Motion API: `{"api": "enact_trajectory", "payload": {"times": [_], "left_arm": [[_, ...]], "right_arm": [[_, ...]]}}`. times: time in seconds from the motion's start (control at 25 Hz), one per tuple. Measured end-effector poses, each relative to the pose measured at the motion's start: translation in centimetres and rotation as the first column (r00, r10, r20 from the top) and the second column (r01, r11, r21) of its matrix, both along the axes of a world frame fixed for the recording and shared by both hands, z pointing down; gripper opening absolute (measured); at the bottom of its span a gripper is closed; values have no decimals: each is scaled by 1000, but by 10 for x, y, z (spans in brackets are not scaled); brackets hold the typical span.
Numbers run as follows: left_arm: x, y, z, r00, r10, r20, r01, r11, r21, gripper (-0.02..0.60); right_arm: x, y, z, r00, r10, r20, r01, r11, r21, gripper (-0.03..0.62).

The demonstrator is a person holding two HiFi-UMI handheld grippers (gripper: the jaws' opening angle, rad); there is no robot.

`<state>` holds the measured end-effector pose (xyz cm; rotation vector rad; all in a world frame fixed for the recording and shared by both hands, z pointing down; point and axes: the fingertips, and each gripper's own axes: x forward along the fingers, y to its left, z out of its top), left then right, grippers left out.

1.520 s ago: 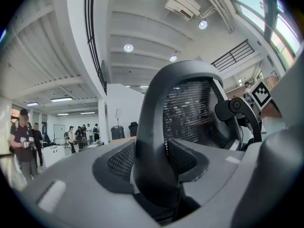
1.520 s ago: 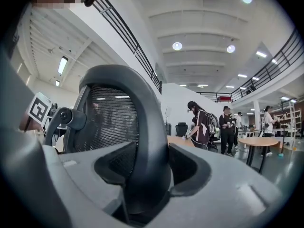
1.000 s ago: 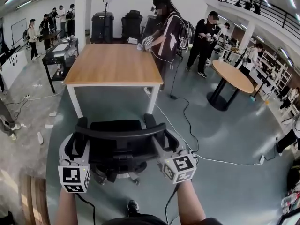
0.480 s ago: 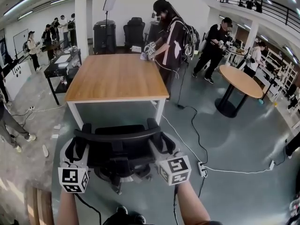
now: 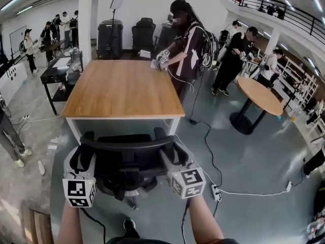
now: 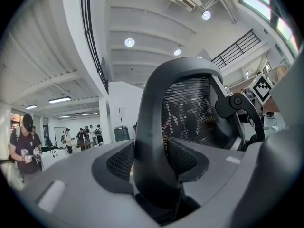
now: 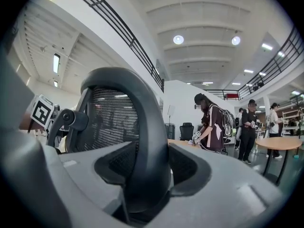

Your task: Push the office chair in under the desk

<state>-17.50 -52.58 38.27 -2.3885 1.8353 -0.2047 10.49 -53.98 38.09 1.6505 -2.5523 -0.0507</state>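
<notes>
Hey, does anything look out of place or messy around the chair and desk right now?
Nothing is spilled or broken. One oddity: a power strip lies loose on the floor right of the chair, with a white cable trailing across the open floor. The chair itself lines up with the desk.

Open lab hall: bare concrete floor (image 5: 249,156), mezzanine railing (image 5: 284,9) upper right, trailing cables (image 5: 205,136), people (image 5: 190,44) standing by a wooden bench (image 5: 122,90) and round table (image 5: 259,93).
</notes>
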Motion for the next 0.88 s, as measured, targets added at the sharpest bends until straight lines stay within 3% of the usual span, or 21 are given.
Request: {"api": "enact_trajectory", "payload": {"times": [0.32,0.88], "left_arm": [[-7,-65,-4,1000,26,-4,-26,999,-31,229],[-17,-154,-10,1000,23,2,-23,1000,-6,230]], "right_arm": [[-6,-57,-6,999,34,1,-34,999,10,202],[-17,-145,-12,999,46,-15,-46,999,25,202]]}}
